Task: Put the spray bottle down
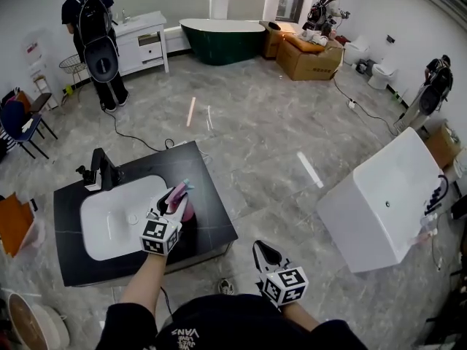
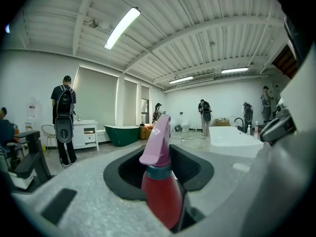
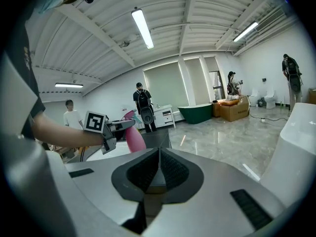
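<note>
The spray bottle, with a pink trigger head and a reddish-pink body, is held upright over the right part of a black counter, just right of its white sink basin. My left gripper is shut on it. In the left gripper view the bottle fills the gap between the dark pads, nozzle pointing away. My right gripper hangs lower right, off the counter over the floor, its jaws shut together on nothing. The right gripper view shows the bottle to its left.
A black faucet stands at the sink's back left. A large white tub stands at the right. Far off are a green bathtub, cardboard boxes, a white cabinet and a person with a backpack.
</note>
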### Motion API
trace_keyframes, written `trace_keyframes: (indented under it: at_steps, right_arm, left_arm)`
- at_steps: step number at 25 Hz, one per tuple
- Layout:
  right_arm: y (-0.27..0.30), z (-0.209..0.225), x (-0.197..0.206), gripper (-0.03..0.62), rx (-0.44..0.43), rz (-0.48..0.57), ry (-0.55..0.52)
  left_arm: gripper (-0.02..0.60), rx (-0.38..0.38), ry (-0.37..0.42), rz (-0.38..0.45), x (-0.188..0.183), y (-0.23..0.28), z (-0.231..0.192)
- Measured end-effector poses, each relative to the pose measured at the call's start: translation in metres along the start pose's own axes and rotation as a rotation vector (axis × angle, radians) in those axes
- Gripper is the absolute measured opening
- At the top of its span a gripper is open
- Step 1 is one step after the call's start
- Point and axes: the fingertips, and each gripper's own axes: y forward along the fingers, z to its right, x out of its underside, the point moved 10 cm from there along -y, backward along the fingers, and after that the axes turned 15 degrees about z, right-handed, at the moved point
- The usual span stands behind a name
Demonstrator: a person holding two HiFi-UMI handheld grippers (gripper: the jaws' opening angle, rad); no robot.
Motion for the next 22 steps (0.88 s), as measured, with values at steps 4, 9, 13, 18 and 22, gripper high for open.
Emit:
trace_keyframes:
  at_steps: [4, 9, 13, 18, 22]
  right_arm:
    - [0.003, 0.014, -0.002, 0.011, 0.015, -0.008, -0.001]
    - [0.004, 0.028, -0.003, 0.011, 0.031, -0.016, 0.003]
    - [0.002, 0.038, -0.004, 0.011, 0.051, -0.023, 0.001]
    - [-0.002, 0.044, -0.004, 0.011, 0.07, -0.026, 0.006]
    - [-0.005, 0.049, -0.003, 0.011, 0.086, -0.029, 0.009]
  left_arm:
    - [0.149, -0.001, 0.012, 0.001, 0.006, 0.033, -0.01]
    - [0.149, -0.044, -0.008, 0.002, 0.012, 0.064, -0.025]
    - [0.149, -0.063, -0.024, 0.006, 0.017, 0.081, -0.032]
    - [0.15, -0.072, -0.032, -0.013, 0.024, 0.095, -0.037]
    - [0.15, -0.083, -0.034, -0.03, 0.03, 0.099, -0.038]
